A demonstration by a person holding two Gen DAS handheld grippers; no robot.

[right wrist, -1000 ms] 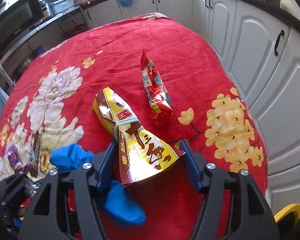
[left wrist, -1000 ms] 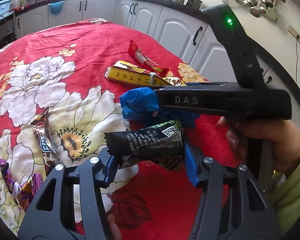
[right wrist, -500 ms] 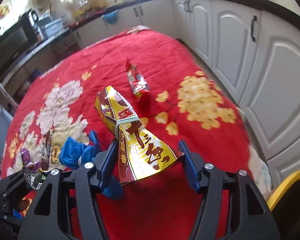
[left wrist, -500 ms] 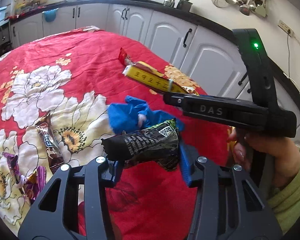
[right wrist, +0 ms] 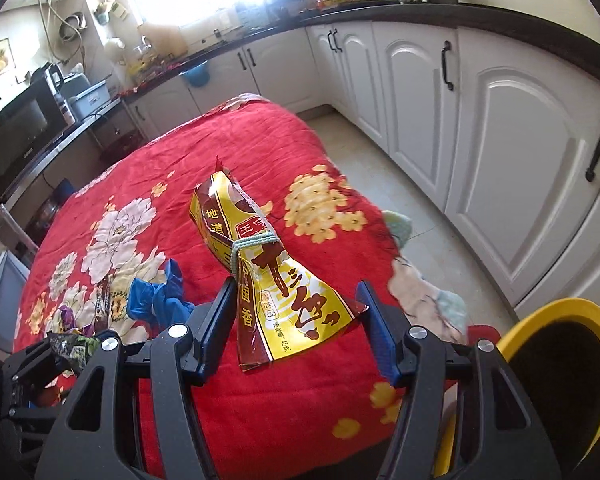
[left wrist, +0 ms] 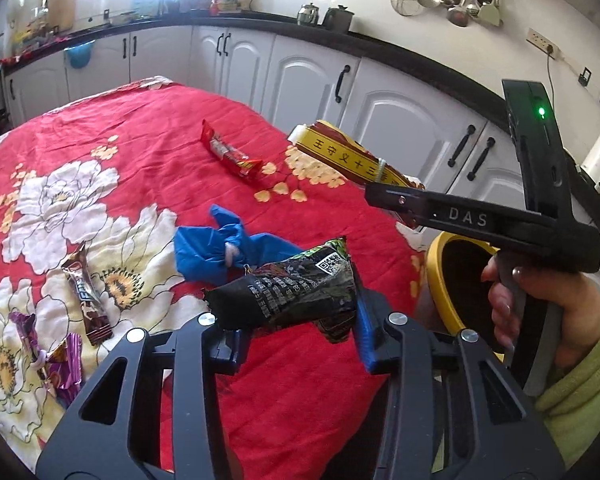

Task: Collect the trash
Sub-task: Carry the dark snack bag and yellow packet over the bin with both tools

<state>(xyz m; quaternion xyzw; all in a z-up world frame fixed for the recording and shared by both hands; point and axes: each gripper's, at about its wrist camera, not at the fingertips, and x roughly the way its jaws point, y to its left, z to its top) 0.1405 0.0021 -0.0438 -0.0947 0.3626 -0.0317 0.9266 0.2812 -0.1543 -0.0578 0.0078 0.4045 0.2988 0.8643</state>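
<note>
My left gripper [left wrist: 296, 332] holds a crumpled black-and-green snack wrapper [left wrist: 288, 292] above the red floral tablecloth [left wrist: 148, 140]. Its jaws are closing, with the wrapper pressed between the blue pads. My right gripper [right wrist: 298, 316] is shut on a yellow-and-red wrapper [right wrist: 276, 280] tied with a rubber band, held over the table's near right corner. In the left wrist view that gripper [left wrist: 380, 196] shows side-on with the yellow wrapper [left wrist: 340, 152] sticking out, a hand on its handle. A yellow-rimmed bin [right wrist: 560, 308] stands low at the right, beside the table.
On the cloth lie a red wrapper [left wrist: 228, 154], a crumpled blue glove [left wrist: 220, 248], a brown wrapper [left wrist: 88, 296] and a purple wrapper [left wrist: 56, 364]. White kitchen cabinets [right wrist: 520, 160] line the far side and the right. Tiled floor runs between table and cabinets.
Both grippers rose with their wrappers. The right one swung right, past the table's corner, and the yellow bin came into view. The left jaws narrowed on the black wrapper.
</note>
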